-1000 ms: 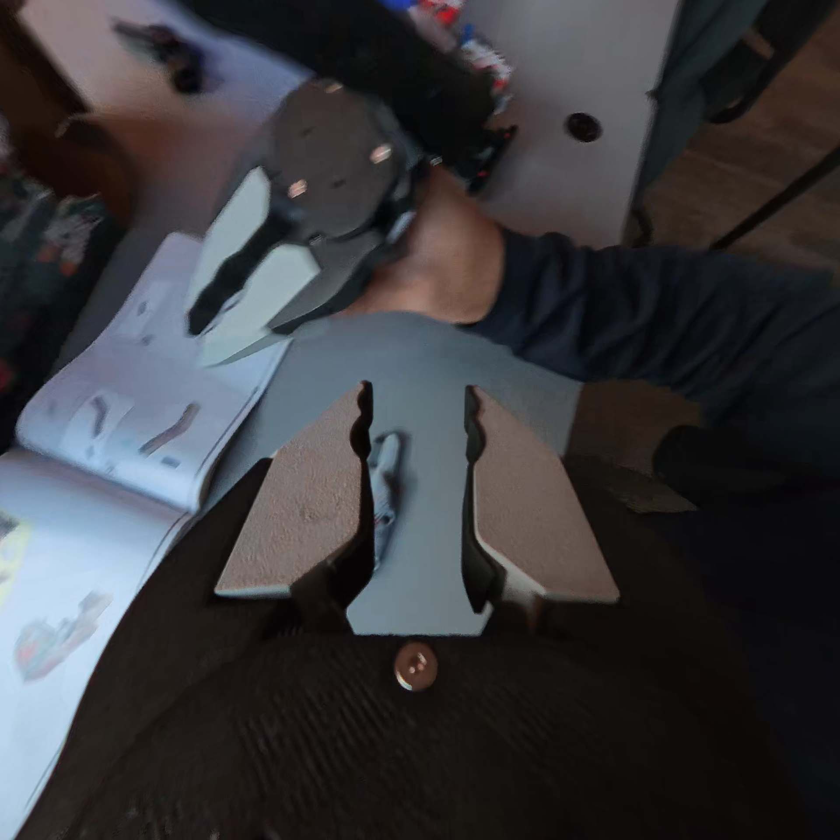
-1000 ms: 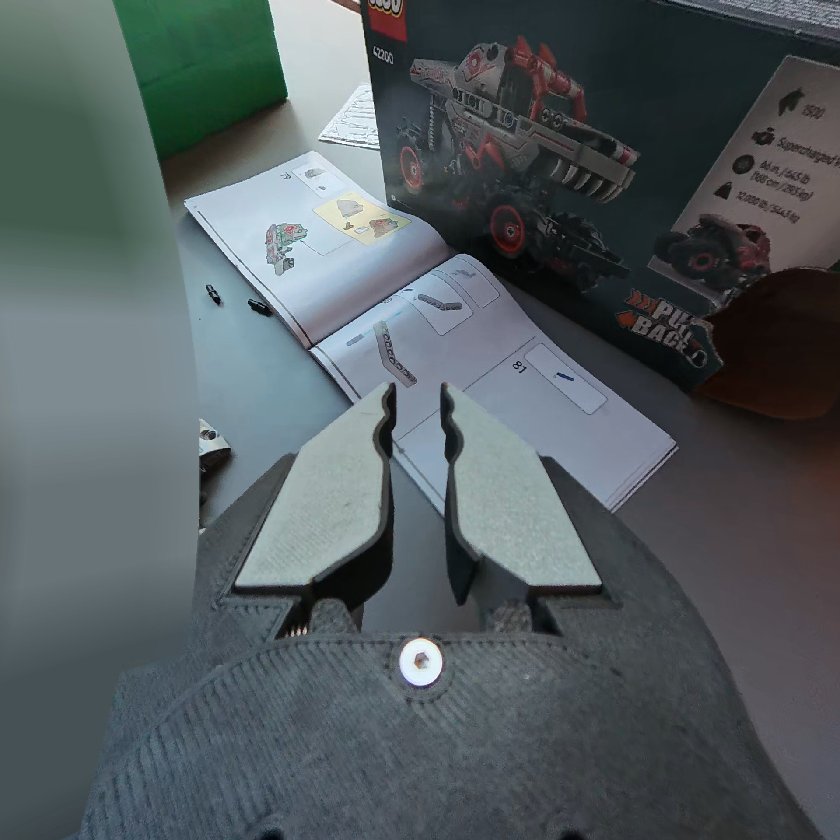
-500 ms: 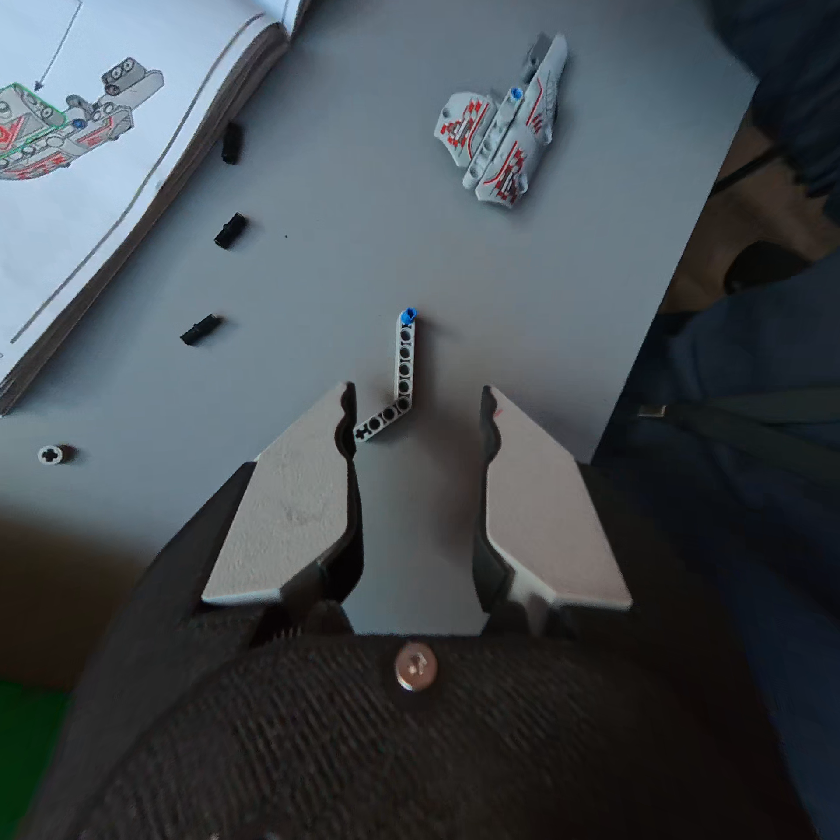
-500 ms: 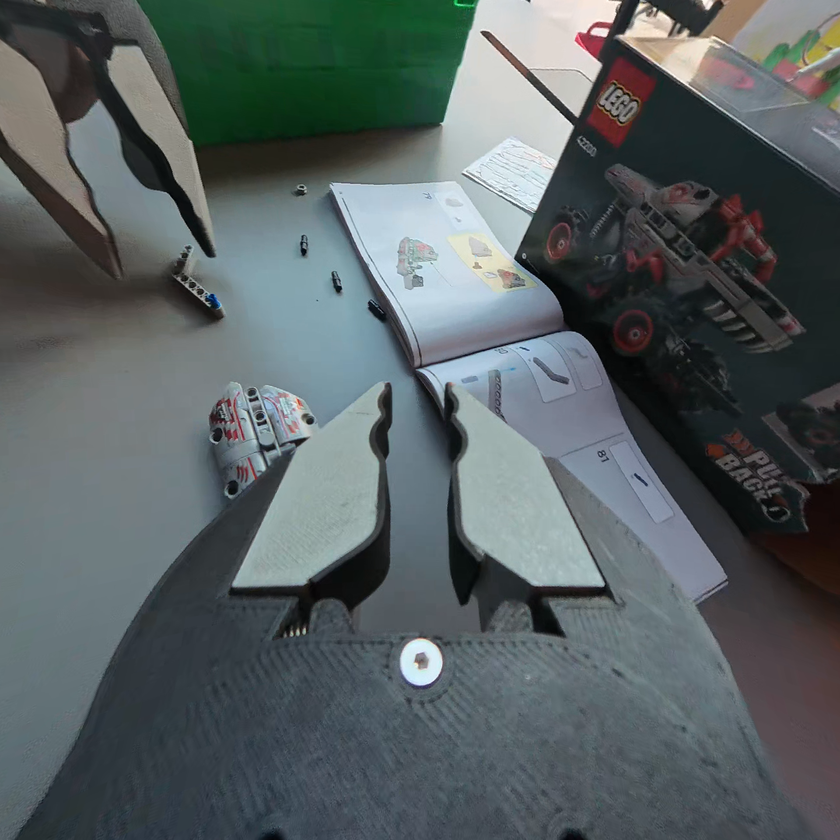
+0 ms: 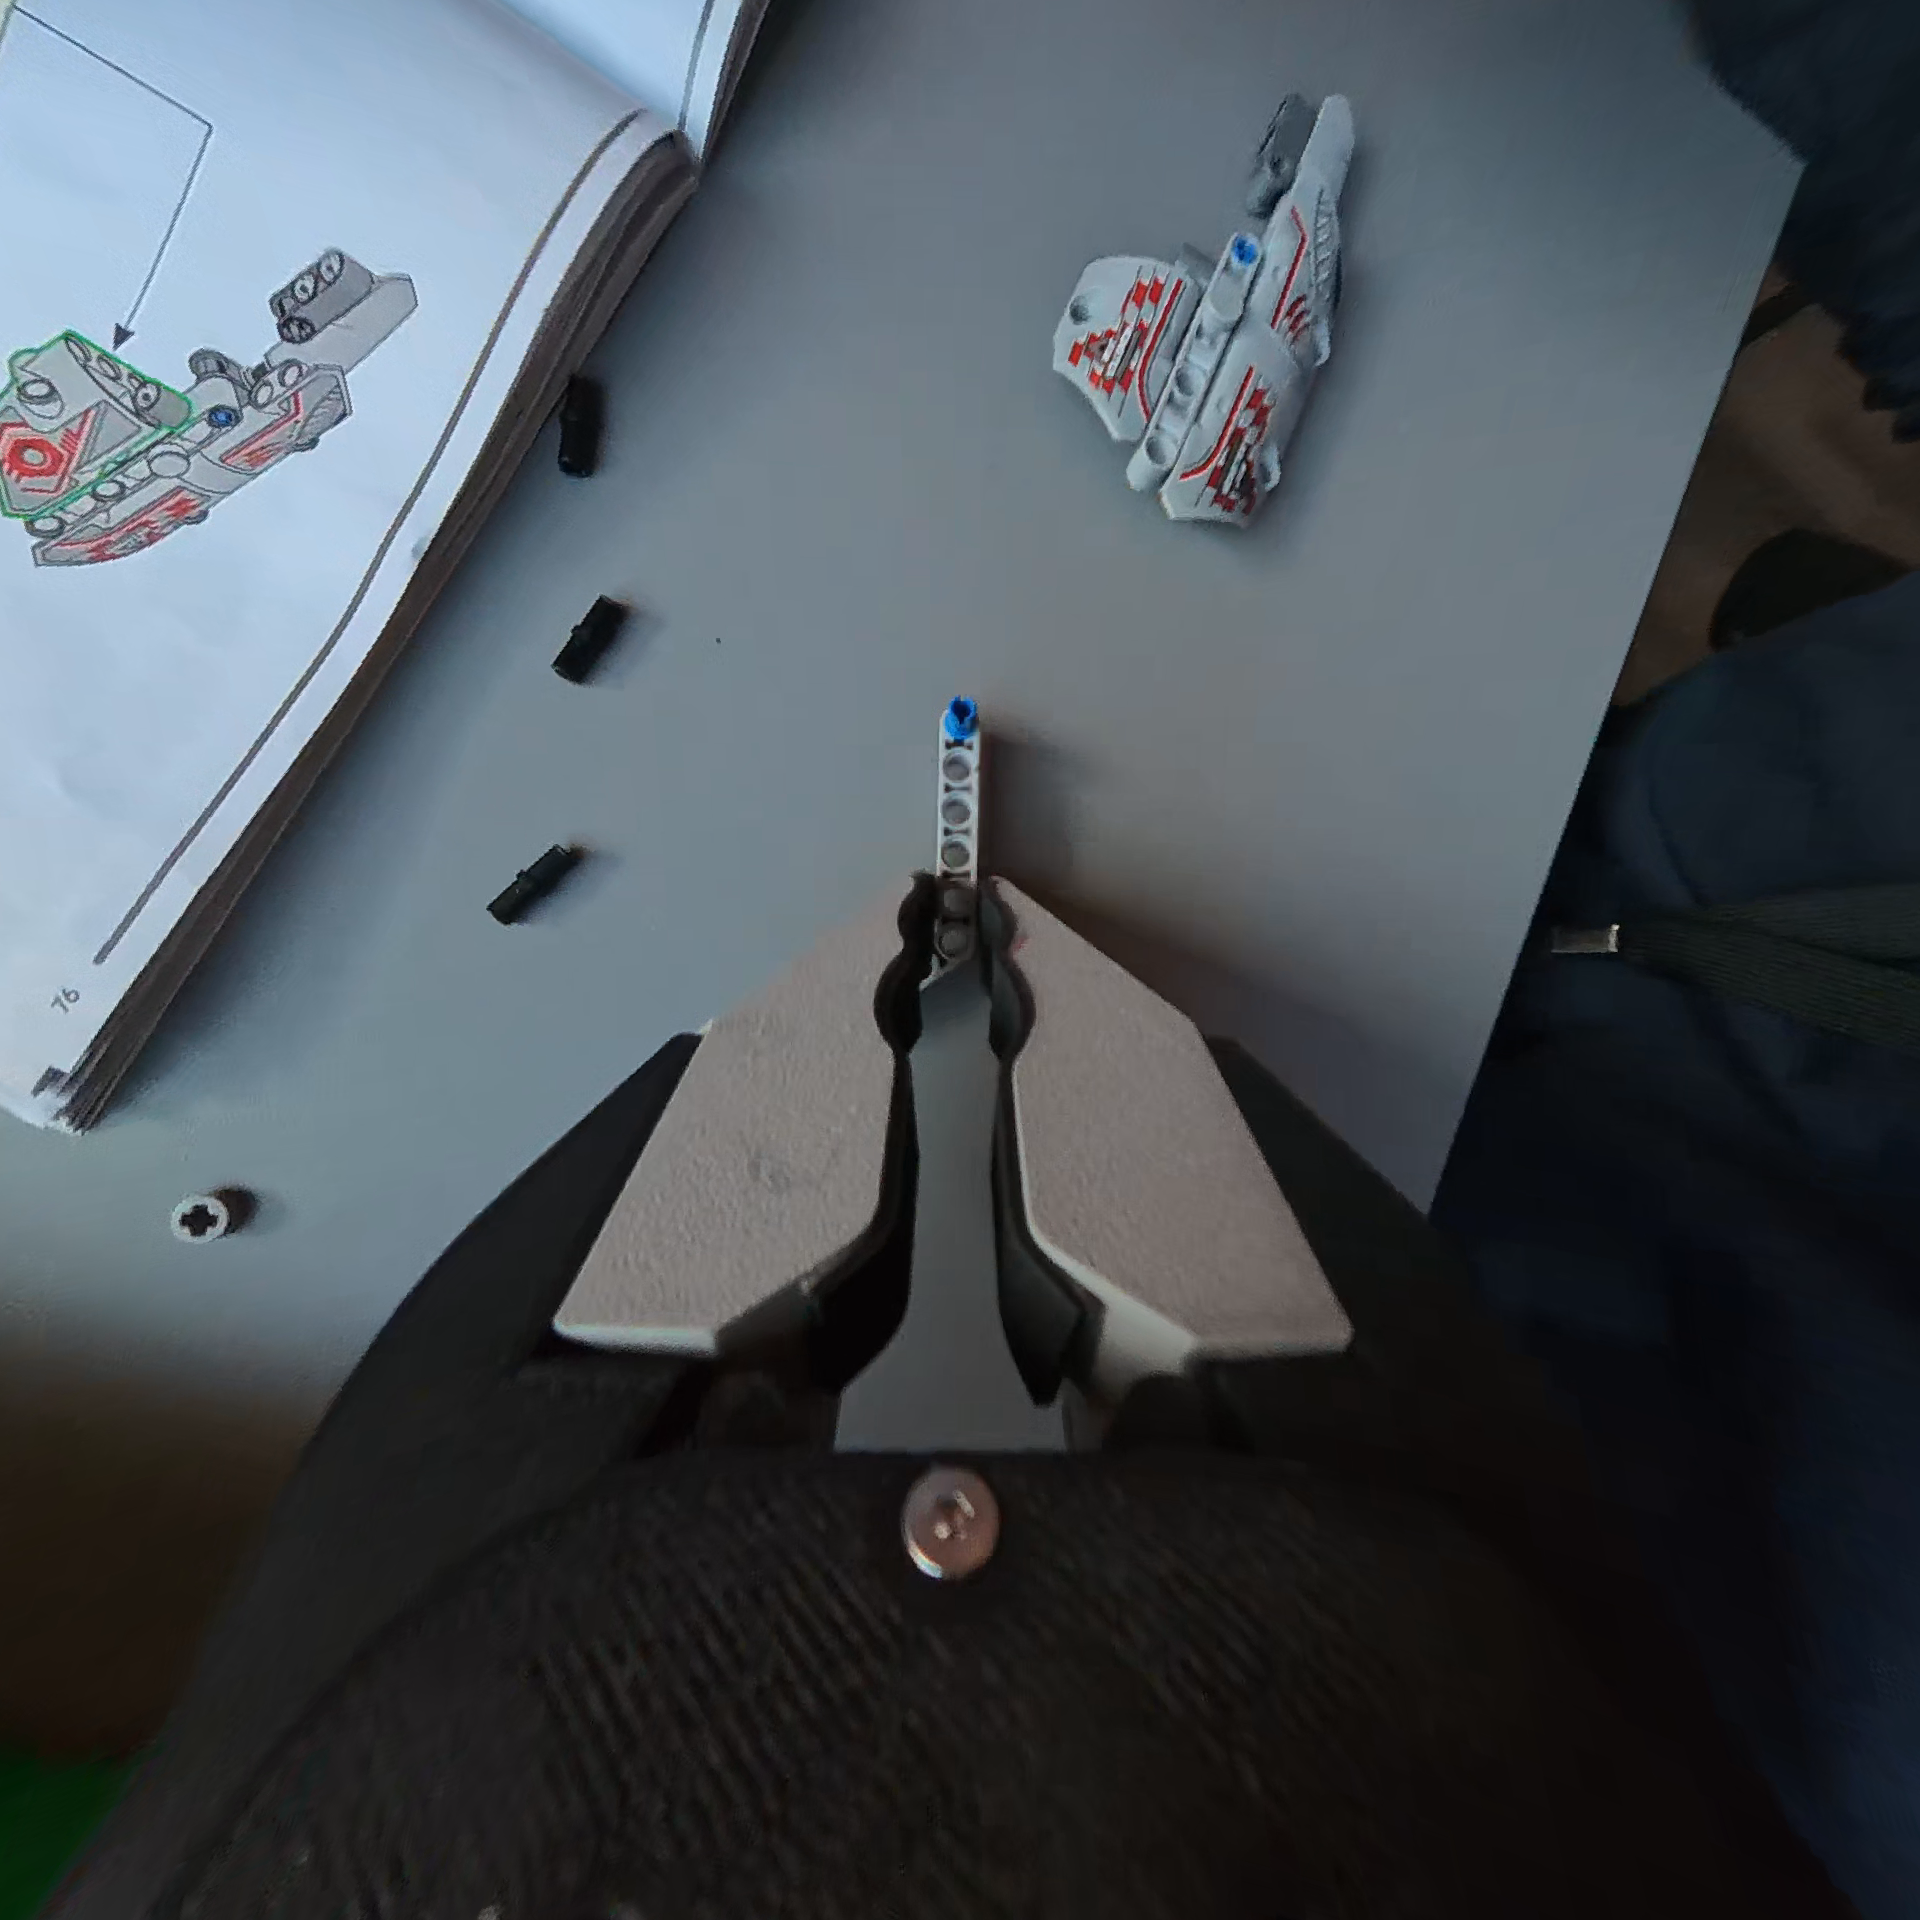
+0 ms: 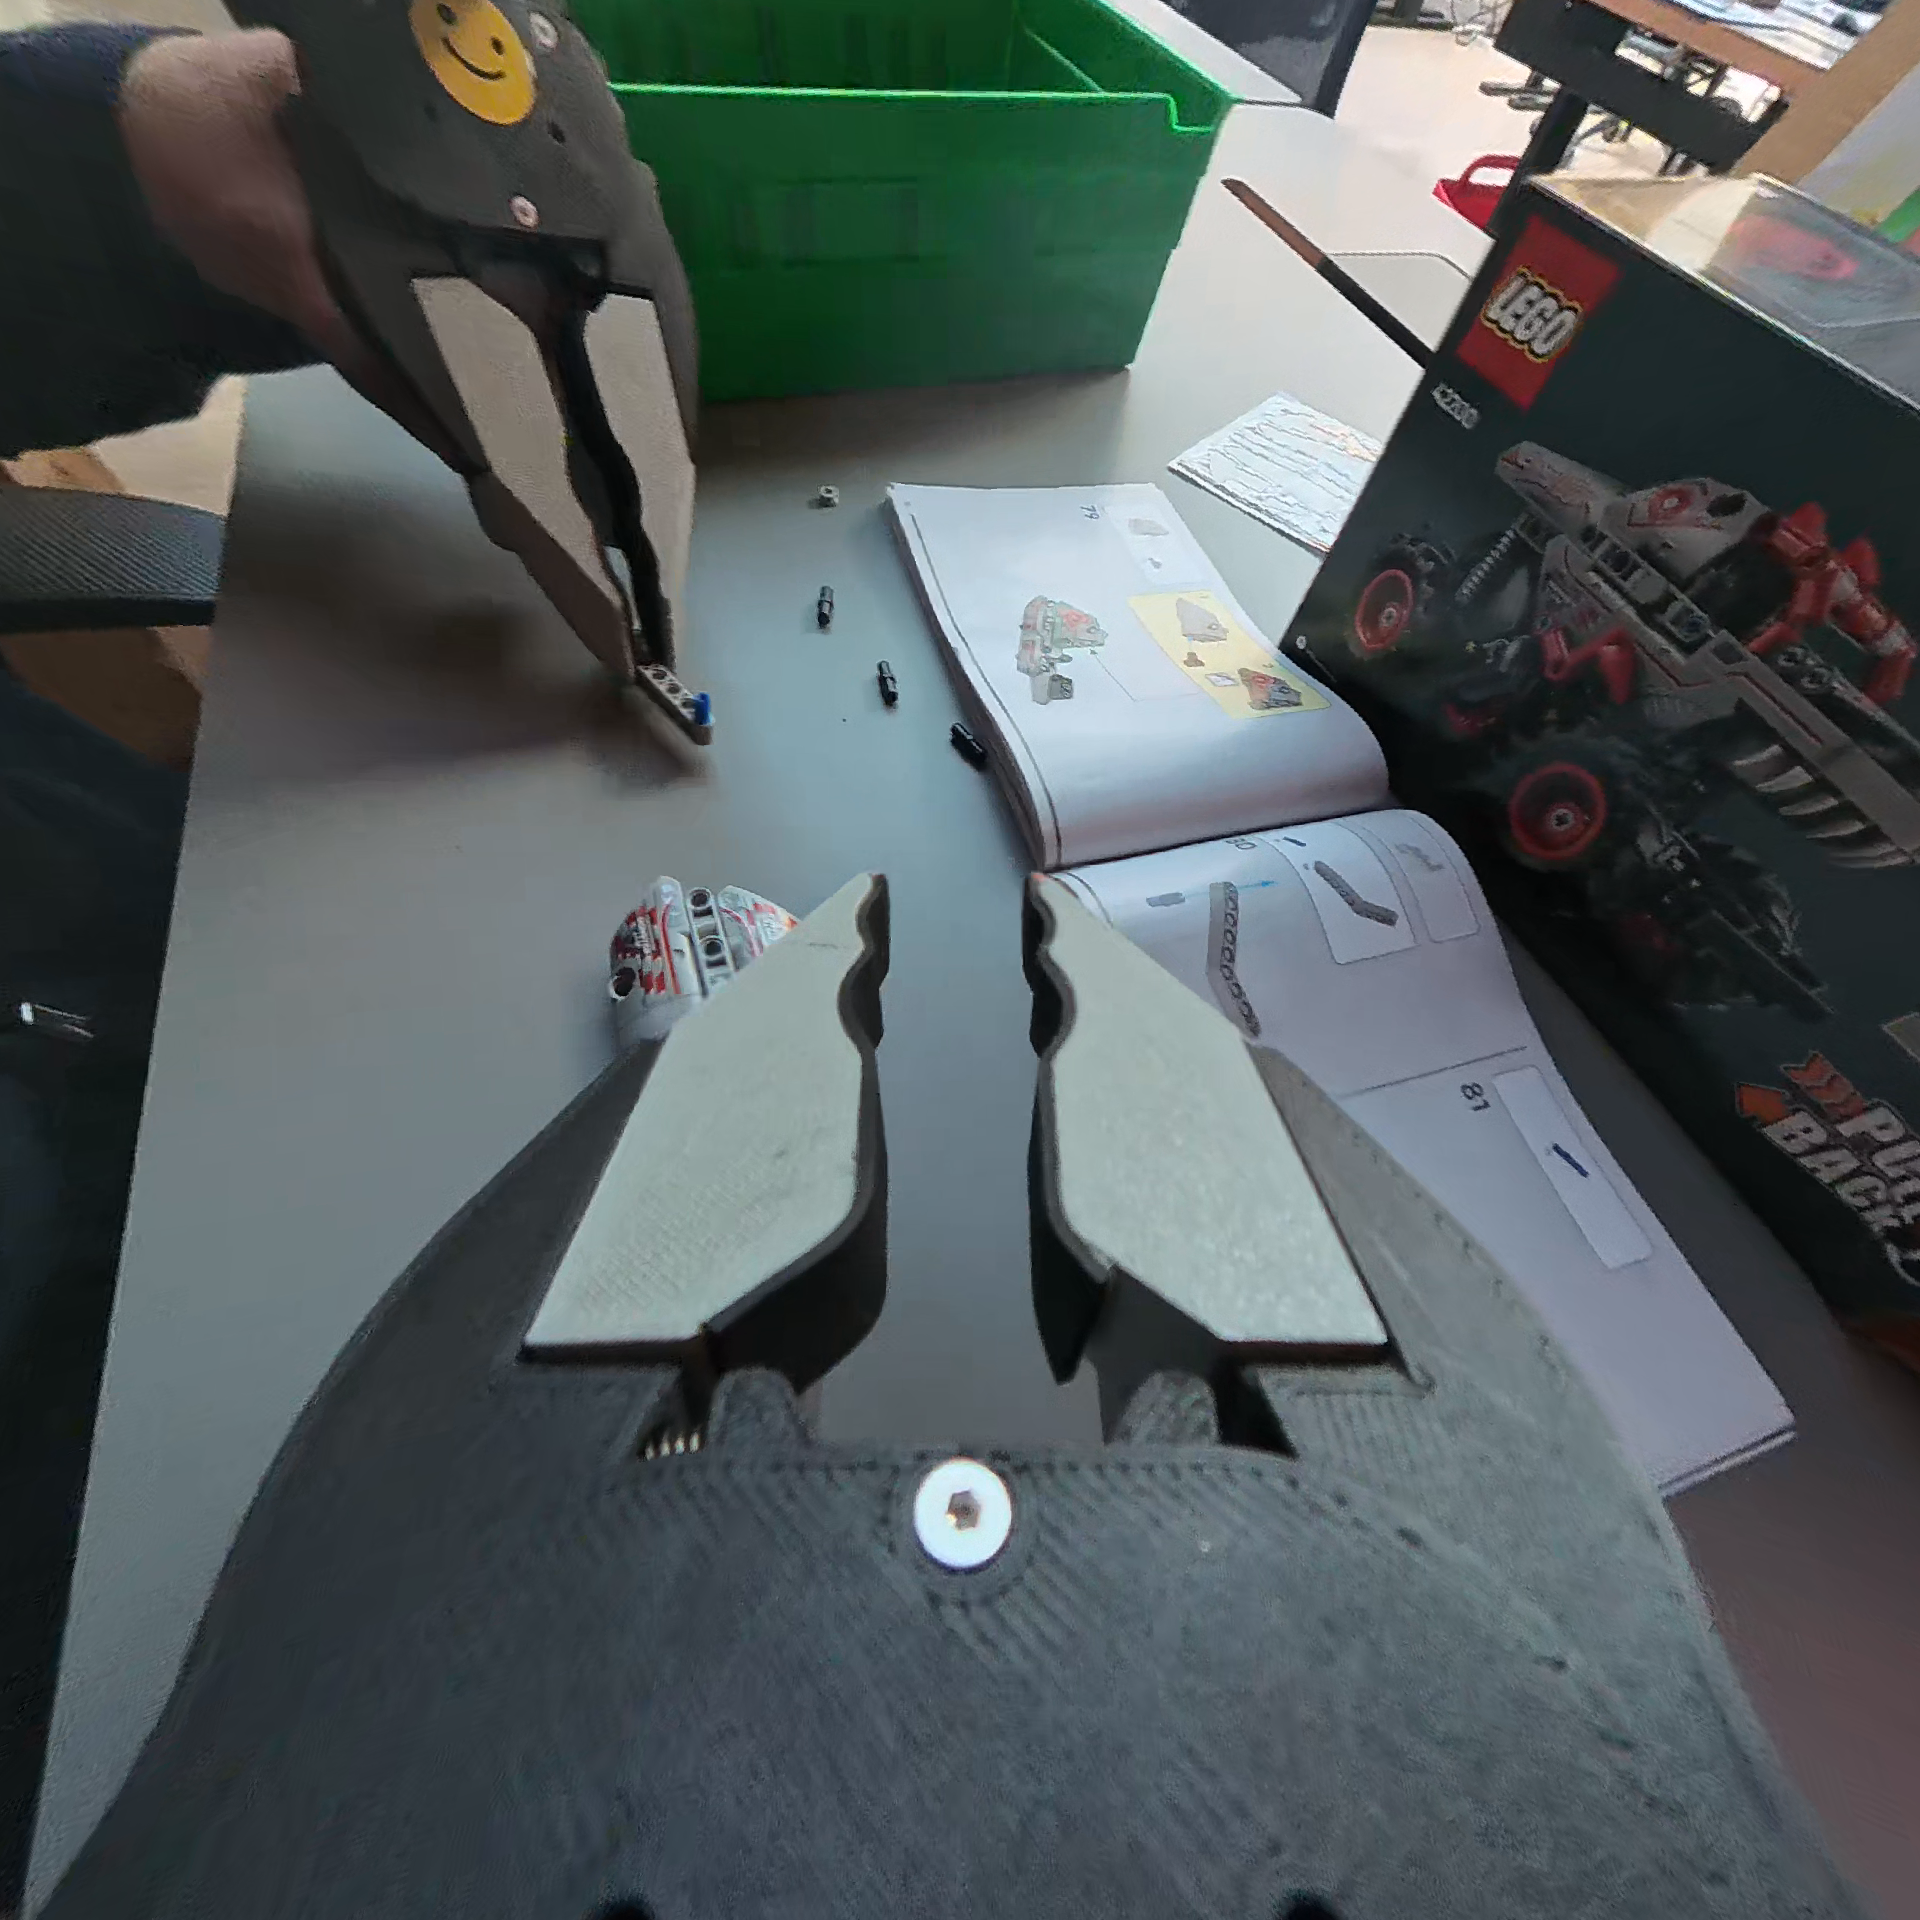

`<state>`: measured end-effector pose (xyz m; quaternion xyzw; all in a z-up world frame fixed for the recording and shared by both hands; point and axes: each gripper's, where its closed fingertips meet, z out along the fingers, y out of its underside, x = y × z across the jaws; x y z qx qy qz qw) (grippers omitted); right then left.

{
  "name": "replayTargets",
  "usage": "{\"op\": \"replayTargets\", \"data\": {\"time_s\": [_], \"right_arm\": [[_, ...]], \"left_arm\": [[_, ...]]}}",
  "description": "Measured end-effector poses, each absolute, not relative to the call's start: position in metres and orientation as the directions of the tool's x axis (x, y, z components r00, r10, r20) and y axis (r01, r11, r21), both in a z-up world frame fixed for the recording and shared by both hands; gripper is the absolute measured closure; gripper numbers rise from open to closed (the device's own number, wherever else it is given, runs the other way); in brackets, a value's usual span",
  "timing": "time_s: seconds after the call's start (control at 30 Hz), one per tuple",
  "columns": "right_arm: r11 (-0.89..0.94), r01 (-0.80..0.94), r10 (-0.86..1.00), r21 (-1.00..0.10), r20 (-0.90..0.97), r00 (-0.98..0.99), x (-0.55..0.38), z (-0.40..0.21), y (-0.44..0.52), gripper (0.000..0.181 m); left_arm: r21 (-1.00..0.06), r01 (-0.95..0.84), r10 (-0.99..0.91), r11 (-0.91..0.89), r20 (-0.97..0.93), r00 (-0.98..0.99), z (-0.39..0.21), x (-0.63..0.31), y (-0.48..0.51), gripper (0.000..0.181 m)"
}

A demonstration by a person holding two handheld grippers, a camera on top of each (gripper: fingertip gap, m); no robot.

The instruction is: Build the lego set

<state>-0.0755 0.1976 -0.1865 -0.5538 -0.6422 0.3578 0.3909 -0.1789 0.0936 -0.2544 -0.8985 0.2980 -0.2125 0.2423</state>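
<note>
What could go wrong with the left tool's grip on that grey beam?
1. The left tool pinches the grey beam only at its bent end, at the very fingertips; it may pivot or slip when lifted.
2. The blue pin sits at the beam's far free end and might catch on the table.
3. Three loose black pins lie close beside the booklet; a sideways sweep could scatter them.

We see writing on the dark box (image 6: pixel 1662 499): a red logo patch (image 6: pixel 1536 312) at its upper corner, a small number beneath it, and slanted lettering low on the front. The open booklet (image 6: pixel 1174 748) carries page and step numbers. A yellow smiley sticker (image 6: pixel 473 57) sits on the left gripper (image 6: pixel 649 665).
</note>
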Motion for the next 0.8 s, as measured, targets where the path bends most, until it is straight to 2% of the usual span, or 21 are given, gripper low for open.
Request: {"op": "replayTargets", "data": {"time_s": [0.03, 0.33, 0.47, 0.8], "right_arm": [[0.130, 0.424, 0.990, -0.896, 0.096, -0.101, -0.077, -0.186, 0.193, 0.159], [0.100, 0.451, 0.987, -0.887, 0.030, -0.160, -0.085, -0.198, 0.176, 0.160], [0.101, 0.467, 0.983, -0.878, 0.017, -0.181, -0.091, -0.204, 0.169, 0.160], [0.118, 0.466, 0.980, -0.877, 0.026, -0.198, -0.096, -0.204, 0.163, 0.160]], "left_arm": [[-0.581, -0.420, -0.643, -0.697, 0.247, 0.725, -0.251, -0.176, 0.096, 0.176], [-0.724, -0.254, -0.660, -0.642, 0.353, 0.663, -0.219, -0.162, 0.114, 0.177], [-0.721, -0.198, -0.649, -0.664, 0.424, 0.631, -0.214, -0.160, 0.116, 0.176], [-0.732, -0.237, -0.675, -0.638, 0.385, 0.629, -0.209, -0.156, 0.121, 0.176]]}}
